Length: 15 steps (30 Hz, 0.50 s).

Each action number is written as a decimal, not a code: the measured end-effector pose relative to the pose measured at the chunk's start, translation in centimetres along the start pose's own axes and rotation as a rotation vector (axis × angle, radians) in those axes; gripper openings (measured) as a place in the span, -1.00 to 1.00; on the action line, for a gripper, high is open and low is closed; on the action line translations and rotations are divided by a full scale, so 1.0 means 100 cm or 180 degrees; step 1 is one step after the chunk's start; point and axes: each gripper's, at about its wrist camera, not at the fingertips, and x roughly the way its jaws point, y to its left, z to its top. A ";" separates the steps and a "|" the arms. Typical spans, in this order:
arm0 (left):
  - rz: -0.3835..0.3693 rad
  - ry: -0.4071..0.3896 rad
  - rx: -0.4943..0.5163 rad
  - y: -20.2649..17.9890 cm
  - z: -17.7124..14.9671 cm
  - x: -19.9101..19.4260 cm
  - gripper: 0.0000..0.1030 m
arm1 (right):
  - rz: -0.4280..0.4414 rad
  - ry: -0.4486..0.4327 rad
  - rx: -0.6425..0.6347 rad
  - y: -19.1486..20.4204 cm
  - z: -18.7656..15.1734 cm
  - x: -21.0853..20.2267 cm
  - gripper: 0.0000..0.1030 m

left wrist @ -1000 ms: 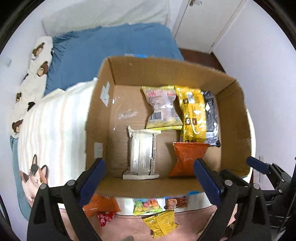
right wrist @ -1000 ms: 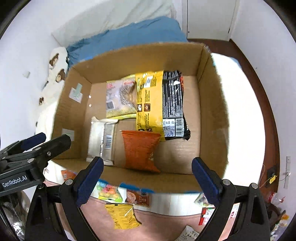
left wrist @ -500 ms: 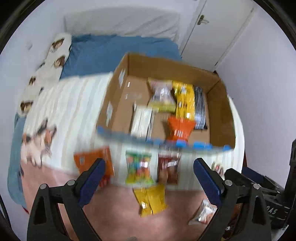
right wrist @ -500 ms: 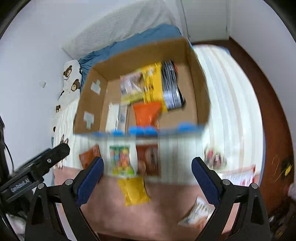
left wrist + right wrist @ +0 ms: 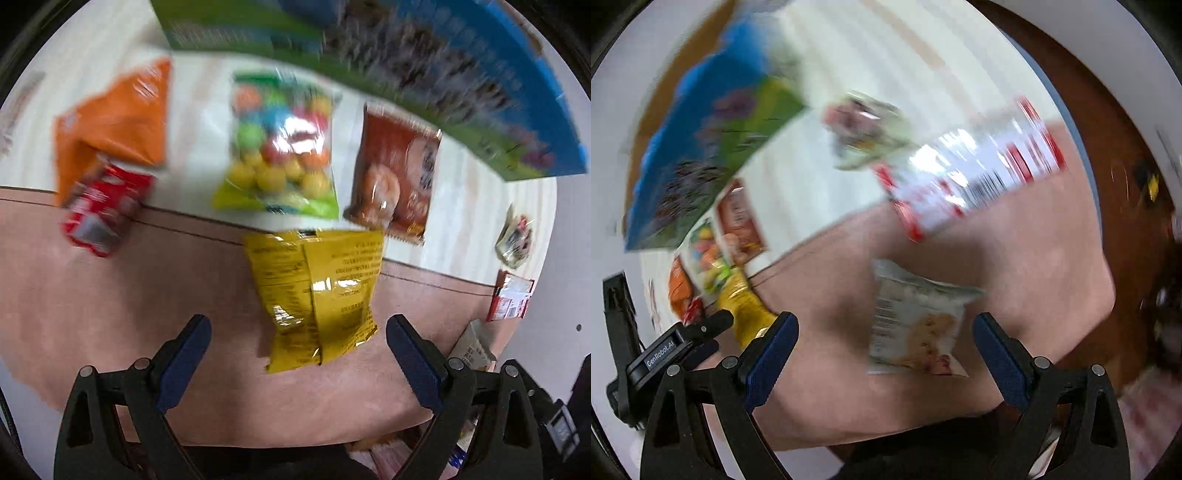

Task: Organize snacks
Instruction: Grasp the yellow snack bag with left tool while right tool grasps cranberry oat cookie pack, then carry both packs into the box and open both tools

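Jaws of the left gripper [image 5: 297, 334] stand wide apart and empty, framing a glossy yellow packet [image 5: 317, 291] lying back-side up at 12 o'clock on the pink blanket [image 5: 147, 295]; the right gripper [image 5: 884, 332] is likewise spread and empty below a pale cookie pouch [image 5: 916, 325]. Farther off at 12 lie a candy bag [image 5: 280, 147] with bright balls, a brown packet [image 5: 397, 173] at 1 and an orange bag [image 5: 118, 114] at 11. Half a second ago both cameras looked into the carton from higher up; now only its printed side [image 5: 443, 81] shows.
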 end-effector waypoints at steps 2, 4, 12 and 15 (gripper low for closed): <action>-0.0043 0.0087 -0.0012 -0.004 0.004 0.015 0.88 | 0.0027 0.0061 0.0142 -0.010 -0.001 0.014 0.89; -0.0045 0.0113 0.0005 -0.008 0.007 0.023 0.82 | 0.0047 0.0101 0.0240 -0.016 -0.002 0.026 0.89; 0.0153 -0.0091 0.0304 -0.024 0.007 0.022 0.29 | -0.0264 0.0081 0.0238 -0.015 -0.005 0.052 0.23; 0.0261 -0.0132 0.0437 -0.021 -0.007 0.019 0.29 | -0.0272 0.0055 0.0067 -0.005 -0.009 0.051 0.14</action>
